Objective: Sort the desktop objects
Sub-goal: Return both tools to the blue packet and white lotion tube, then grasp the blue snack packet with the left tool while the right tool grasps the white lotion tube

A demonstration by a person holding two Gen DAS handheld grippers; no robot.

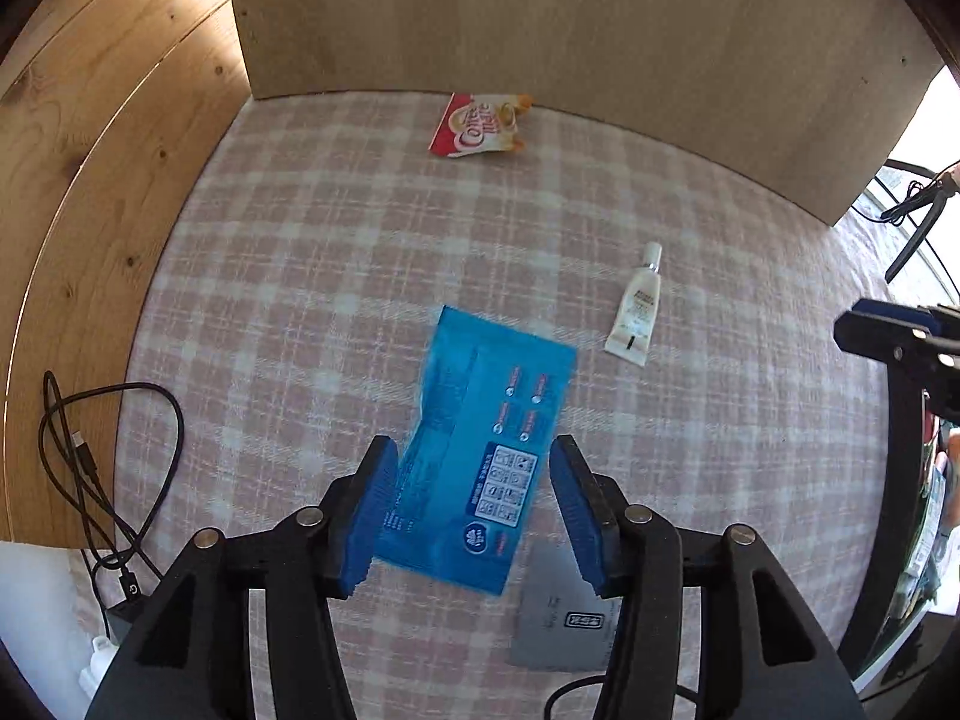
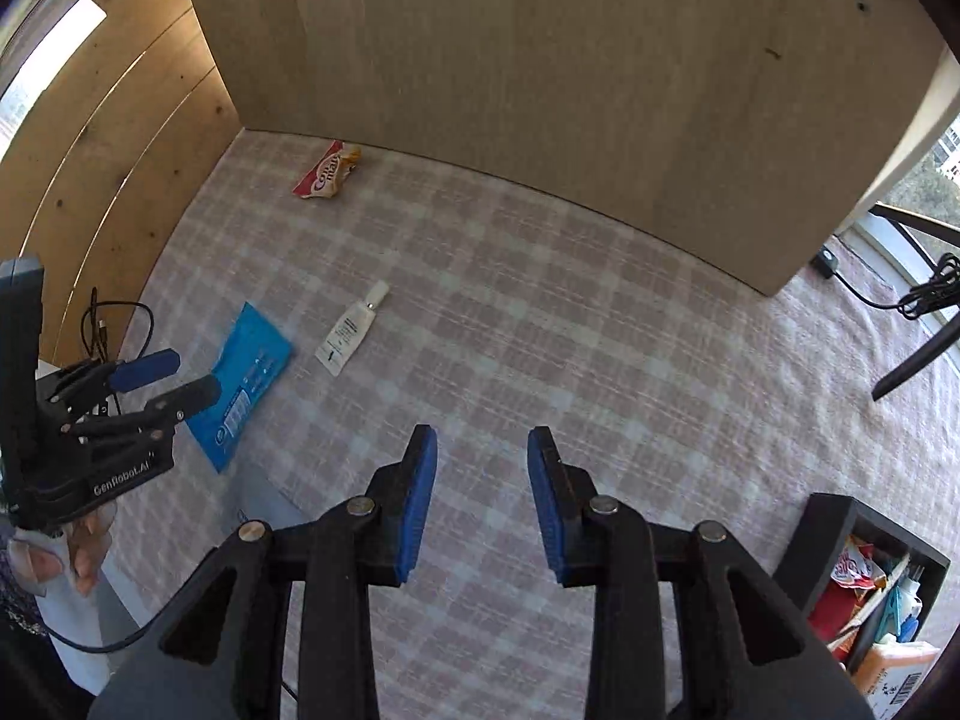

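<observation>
A blue wipes packet (image 1: 480,444) lies flat on the checked tablecloth (image 1: 336,276). My left gripper (image 1: 474,510) is open, its blue pads either side of the packet's near half, apart from it. The packet (image 2: 246,384) and the left gripper (image 2: 174,378) also show at the left of the right wrist view. A white tube (image 1: 636,306) lies right of the packet, also in the right wrist view (image 2: 351,336). A red and cream Coffee-mate sachet (image 1: 480,126) lies by the back board, also in the right wrist view (image 2: 327,171). My right gripper (image 2: 483,498) is open and empty above bare cloth.
A wooden board (image 1: 540,18) stands along the back and a wooden wall (image 1: 90,180) on the left. Black cables (image 1: 102,468) lie at the left edge. A grey card (image 1: 564,618) lies under my left gripper. A black organiser box (image 2: 870,576) with items stands at the right.
</observation>
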